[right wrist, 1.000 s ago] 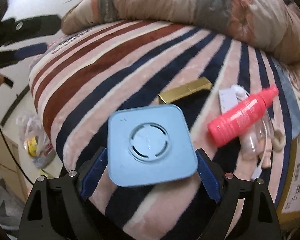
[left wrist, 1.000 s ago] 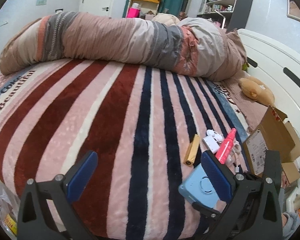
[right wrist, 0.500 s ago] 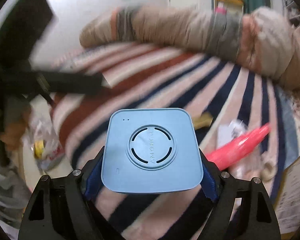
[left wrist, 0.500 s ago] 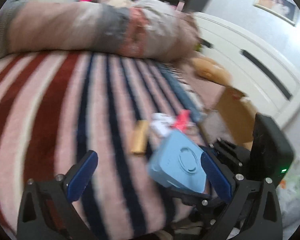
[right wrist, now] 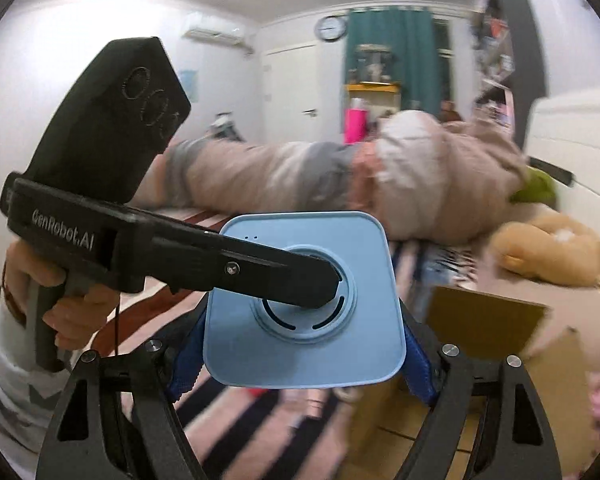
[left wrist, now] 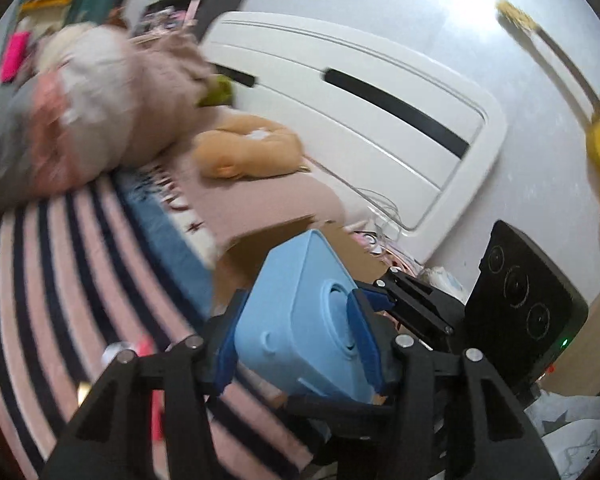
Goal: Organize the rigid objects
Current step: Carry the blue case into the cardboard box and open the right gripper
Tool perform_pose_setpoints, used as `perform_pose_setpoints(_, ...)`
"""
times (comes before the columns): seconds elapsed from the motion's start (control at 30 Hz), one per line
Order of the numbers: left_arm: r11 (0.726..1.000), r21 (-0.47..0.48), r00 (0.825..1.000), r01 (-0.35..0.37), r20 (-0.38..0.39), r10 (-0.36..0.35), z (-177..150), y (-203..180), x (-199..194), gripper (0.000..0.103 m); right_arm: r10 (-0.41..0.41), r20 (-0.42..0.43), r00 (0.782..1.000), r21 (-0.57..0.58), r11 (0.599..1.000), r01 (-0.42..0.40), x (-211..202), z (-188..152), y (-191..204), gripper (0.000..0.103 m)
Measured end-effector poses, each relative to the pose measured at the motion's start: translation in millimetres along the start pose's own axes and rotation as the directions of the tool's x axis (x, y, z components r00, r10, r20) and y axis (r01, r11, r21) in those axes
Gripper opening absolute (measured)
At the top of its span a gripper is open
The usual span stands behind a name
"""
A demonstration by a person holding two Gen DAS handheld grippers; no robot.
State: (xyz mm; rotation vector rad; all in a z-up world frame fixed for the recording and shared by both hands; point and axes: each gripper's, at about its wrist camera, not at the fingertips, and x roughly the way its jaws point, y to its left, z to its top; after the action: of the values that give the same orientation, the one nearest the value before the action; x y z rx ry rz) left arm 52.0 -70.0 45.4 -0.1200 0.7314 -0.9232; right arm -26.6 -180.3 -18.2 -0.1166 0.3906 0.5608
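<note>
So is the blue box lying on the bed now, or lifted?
Lifted. The blue box sits between the right gripper pads, above the bed; the left gripper has just been closing across it.

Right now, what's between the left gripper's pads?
The blue box, lifted off the bed; the left gripper has just been closing on it. Left wrist view shows it; the right gripper holds its sides.

A striped blanket (left wrist: pixel 64 264) in pink, navy and red covers the bed. At its far side lies a rolled pink and grey duvet (right wrist: pixel 300 184), blurred. To the right, a tan plush toy (left wrist: pixel 248 152) rests near the white headboard (left wrist: pixel 364 120). Far off in the right wrist view, a teal curtain (right wrist: pixel 416 60) hangs beside a round wall clock (right wrist: pixel 331 28).
</note>
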Motion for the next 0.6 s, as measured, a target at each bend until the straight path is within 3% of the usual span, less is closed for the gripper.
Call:
perform_pose_setpoints(0.1,0.999,0.051,0.999,0.01,-0.049,-0.008,16.3,-23.6,31.1,0.039,-0.049,-0.049,0.998,0.041,0.998,0.051,-14.9,-0.1,-32.4,0.079)
perform_pose_setpoints(0.2,0.997,0.08,0.991,0.009,-0.134,0.002,22.1,-36.4,70.4,0.039,-0.106,-0.159,0.981,0.064,0.991,0.117,-15.5,-7.8,-62.5,0.078)
perform_pose_setpoints(0.4,0.998,0.058,0.969,-0.012,-0.245,0.026,16.4,-36.9,112.3,0.039,-0.057,-0.283,0.957,0.14,0.985,0.1,-9.5,-29.4,-101.1,0.078)
perform_pose_setpoints(0.47,0.998,0.056,0.964,-0.031,-0.262,0.045,13.8,-35.1,116.8,0.043,-0.056,-0.305,0.951,0.14,0.985,0.103,-4.7,-34.3,-104.6,0.079)
perform_pose_setpoints(0.53,0.997,0.06,0.963,-0.05,-0.261,0.064,14.7,-34.2,118.9,0.059,-0.087,-0.317,0.944,0.103,0.987,0.126,-2.4,-39.0,-102.1,0.08)
perform_pose_setpoints(0.6,0.996,0.064,0.967,-0.065,-0.243,0.079,15.9,-31.8,116.4,0.066,-0.097,-0.322,0.942,0.099,0.986,0.135,-2.1,-41.9,-102.6,0.085)
